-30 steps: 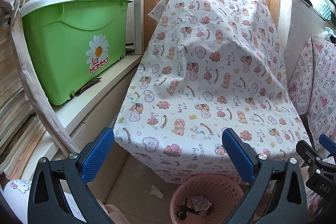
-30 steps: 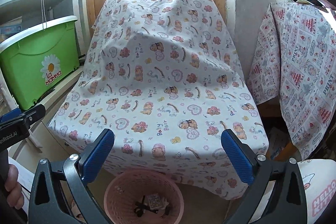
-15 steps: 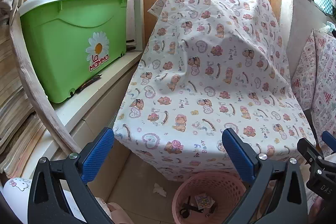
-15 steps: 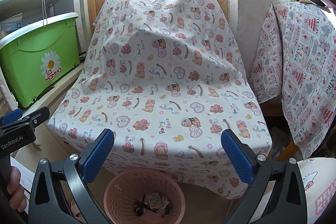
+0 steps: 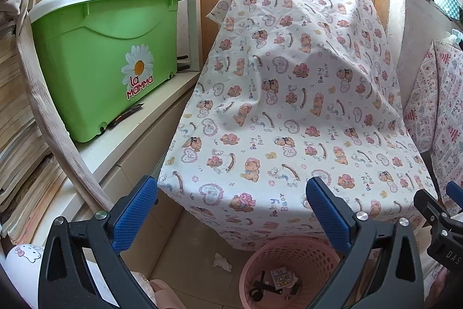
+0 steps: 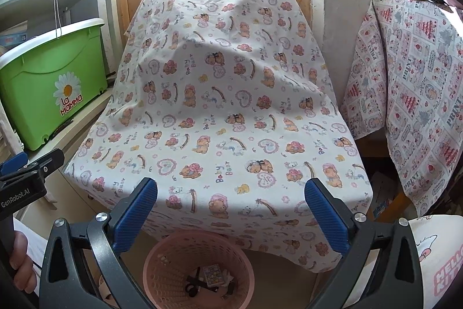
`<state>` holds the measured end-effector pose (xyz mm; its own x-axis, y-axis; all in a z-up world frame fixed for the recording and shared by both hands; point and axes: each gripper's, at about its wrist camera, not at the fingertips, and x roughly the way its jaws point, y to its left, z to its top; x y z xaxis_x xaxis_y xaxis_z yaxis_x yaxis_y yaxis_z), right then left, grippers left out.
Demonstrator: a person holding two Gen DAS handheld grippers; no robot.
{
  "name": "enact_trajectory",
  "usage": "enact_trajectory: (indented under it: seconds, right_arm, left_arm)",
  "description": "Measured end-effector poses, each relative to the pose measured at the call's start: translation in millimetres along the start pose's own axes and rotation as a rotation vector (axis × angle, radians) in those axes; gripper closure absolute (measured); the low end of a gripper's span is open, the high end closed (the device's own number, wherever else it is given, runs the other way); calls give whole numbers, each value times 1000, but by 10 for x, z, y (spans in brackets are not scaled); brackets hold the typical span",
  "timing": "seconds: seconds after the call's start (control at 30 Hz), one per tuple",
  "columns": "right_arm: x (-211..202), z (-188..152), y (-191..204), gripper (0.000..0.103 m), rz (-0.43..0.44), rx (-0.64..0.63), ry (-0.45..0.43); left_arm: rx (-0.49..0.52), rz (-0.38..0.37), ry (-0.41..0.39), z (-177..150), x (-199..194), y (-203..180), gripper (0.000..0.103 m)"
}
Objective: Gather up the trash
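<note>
Left wrist view: both claws, left claw (image 5: 231, 217) and right claw (image 6: 231, 217), gape wide, empty. Next job: reach down for the crumpled paper (image 5: 222, 265) beside the pink basket (image 5: 289, 251).

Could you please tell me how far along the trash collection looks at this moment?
Partly done: the pink basket already holds a small printed packet and some dark bits. Nothing is in hand: the left gripper and right gripper are both open and empty. Left to do: a crumpled white scrap lies on the floor beside the basket.
</note>
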<state>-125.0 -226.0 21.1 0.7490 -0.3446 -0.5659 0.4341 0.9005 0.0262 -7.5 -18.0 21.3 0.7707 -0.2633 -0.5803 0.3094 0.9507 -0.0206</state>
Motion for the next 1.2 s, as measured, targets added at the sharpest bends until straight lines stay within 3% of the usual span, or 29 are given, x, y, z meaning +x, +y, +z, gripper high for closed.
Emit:
enact_trajectory:
  seconds: [1.2]
  right_arm:
    - [123,-68,16,0,-1,17,49]
  left_arm:
    - [30,13,-17,7,-2,30,2]
